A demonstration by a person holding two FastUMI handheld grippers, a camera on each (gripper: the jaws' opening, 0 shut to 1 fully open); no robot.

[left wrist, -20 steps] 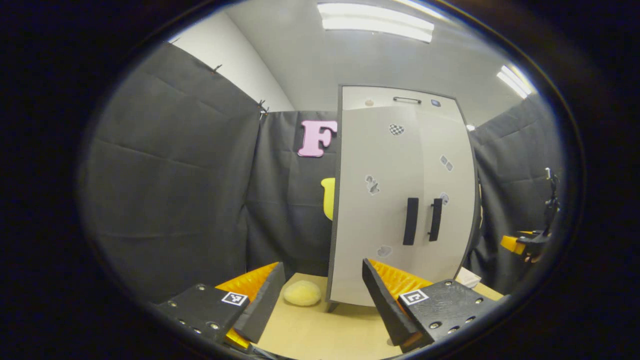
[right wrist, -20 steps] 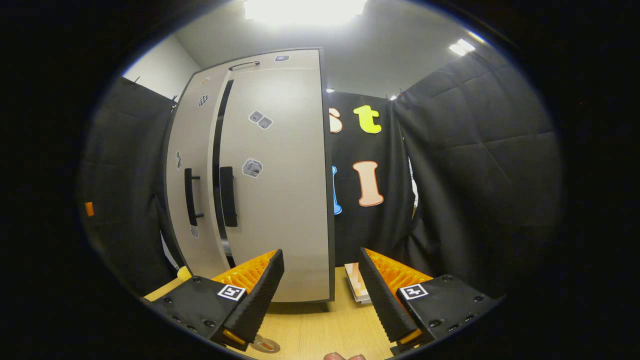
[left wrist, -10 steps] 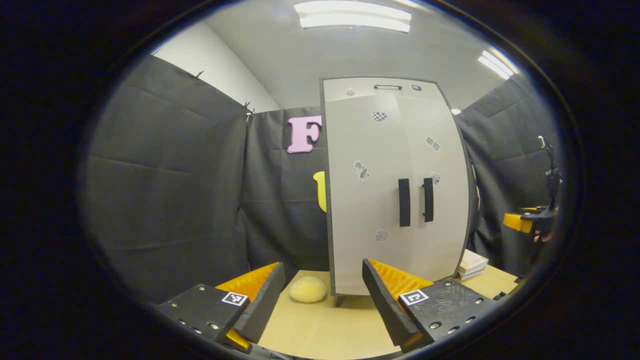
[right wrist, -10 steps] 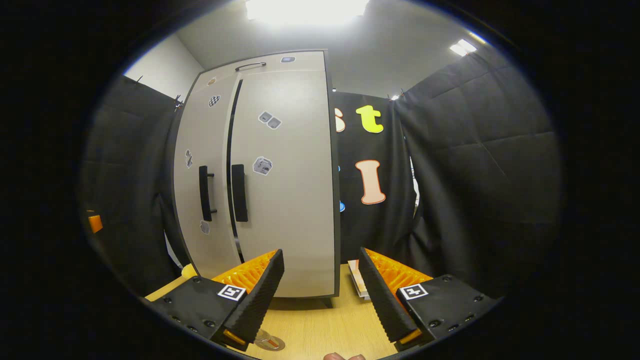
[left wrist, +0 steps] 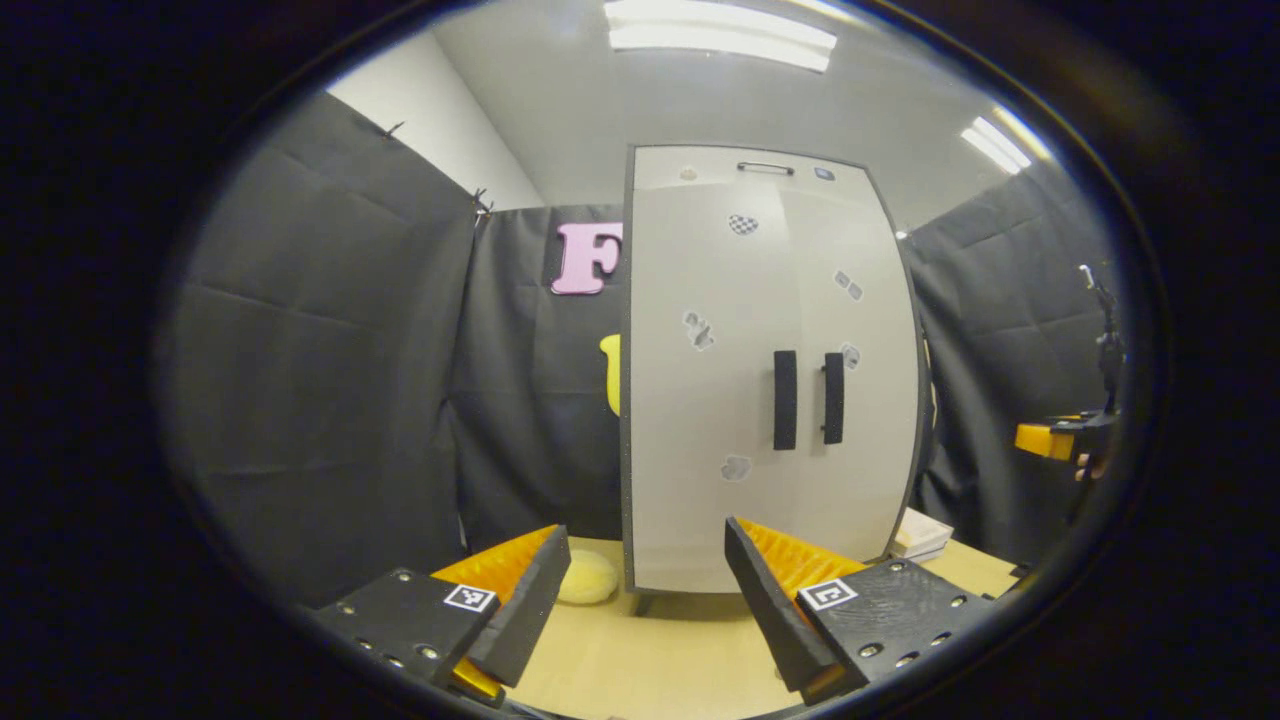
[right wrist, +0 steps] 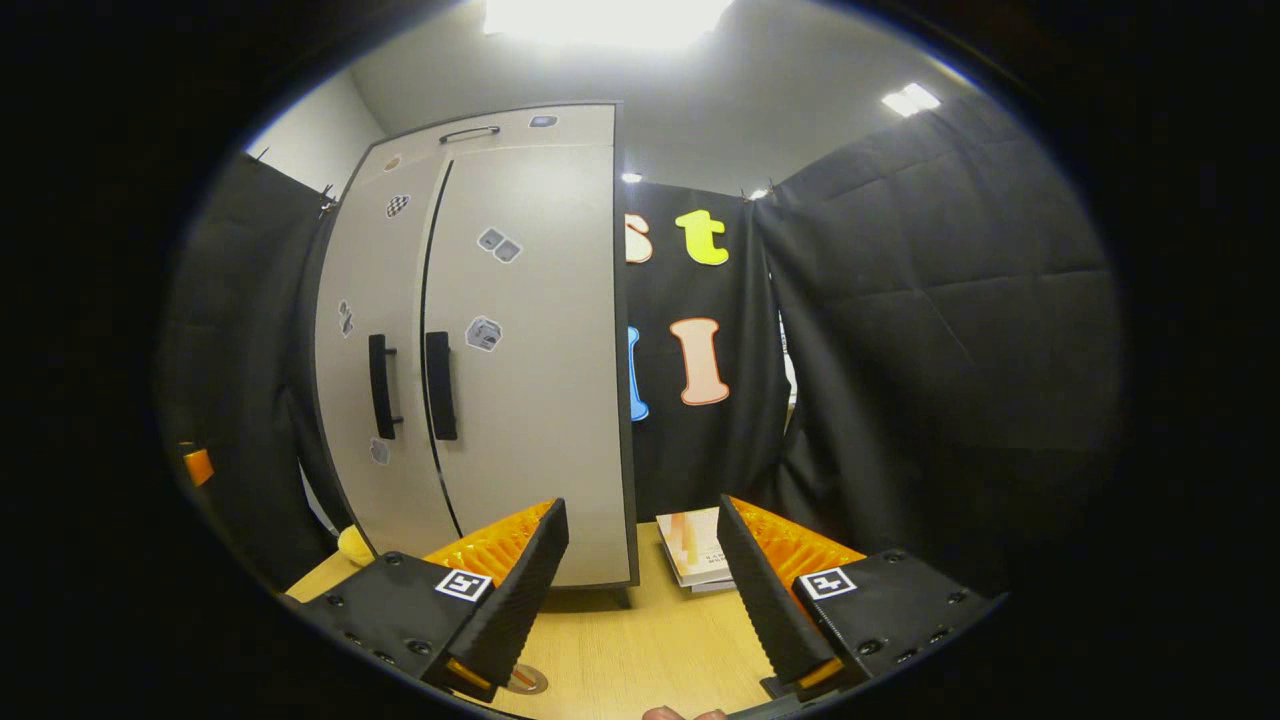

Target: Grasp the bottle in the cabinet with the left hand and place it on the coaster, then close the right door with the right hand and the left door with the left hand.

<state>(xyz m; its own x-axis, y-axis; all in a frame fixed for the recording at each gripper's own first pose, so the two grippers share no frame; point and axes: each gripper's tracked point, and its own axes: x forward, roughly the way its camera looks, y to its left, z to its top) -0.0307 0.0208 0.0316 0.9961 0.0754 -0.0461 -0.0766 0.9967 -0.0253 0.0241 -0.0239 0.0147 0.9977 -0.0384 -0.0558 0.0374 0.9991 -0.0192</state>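
Observation:
The pale grey cabinet (left wrist: 760, 380) stands upright on the wooden table, with both doors flat and their two dark handles (left wrist: 808, 398) side by side. In the right gripper view the cabinet (right wrist: 500, 330) has just a thin dark seam between its doors. My left gripper (left wrist: 645, 590) is open and empty, a short way back from the cabinet's left corner. My right gripper (right wrist: 640, 590) is also open and empty, in front of the cabinet's right edge. A small round disc (right wrist: 527, 681) lies on the table below my right gripper's left finger, partly hidden by it.
A soft yellow lump (left wrist: 588, 578) lies on the table (left wrist: 650, 660) left of the cabinet's foot. A stack of books (right wrist: 692, 547) lies to the cabinet's right. Black cloth walls close in on all sides. The right gripper (left wrist: 1062, 438) hangs at the far right of the left gripper view.
The dark gap between the two doors has narrowed to a thin seam. Both grippers have drawn back a little from the cabinet, so more of the table and books shows.

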